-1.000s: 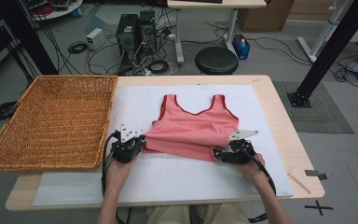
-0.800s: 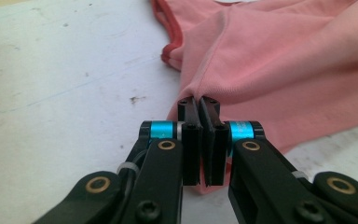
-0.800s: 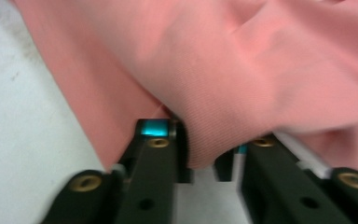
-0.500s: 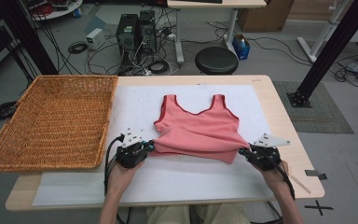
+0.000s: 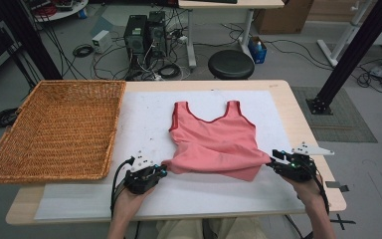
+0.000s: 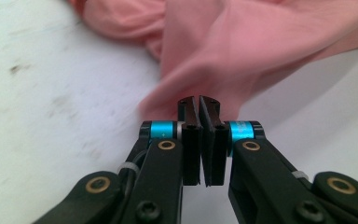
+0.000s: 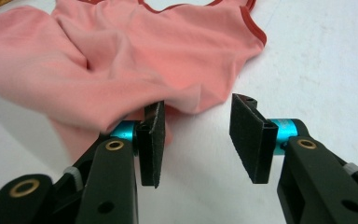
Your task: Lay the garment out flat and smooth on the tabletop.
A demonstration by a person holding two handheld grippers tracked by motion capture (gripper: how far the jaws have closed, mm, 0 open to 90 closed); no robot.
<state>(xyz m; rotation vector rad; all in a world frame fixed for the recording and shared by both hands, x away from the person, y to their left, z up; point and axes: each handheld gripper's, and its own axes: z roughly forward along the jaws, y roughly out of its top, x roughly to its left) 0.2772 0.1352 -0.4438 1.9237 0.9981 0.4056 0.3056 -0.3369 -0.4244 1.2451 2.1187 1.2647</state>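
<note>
Lying between both grippers, pink top (image 5: 214, 144) rumpled.

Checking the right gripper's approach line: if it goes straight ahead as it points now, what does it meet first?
Probably the pink tank top: the right gripper has open jaws, and the top's hem bulges into the gap just ahead, cloth already against one jaw. Depth is hard to judge.

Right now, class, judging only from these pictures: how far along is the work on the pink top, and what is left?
Done: the pink top lies on the white mat, its lower hem folded up and bunched. In hand: the left claw is shut on the hem, while the right claw is open beside the cloth, holding nothing. Left: the fold looks unfinished, and the basket has nothing in it, if the top is meant to go there.
</note>
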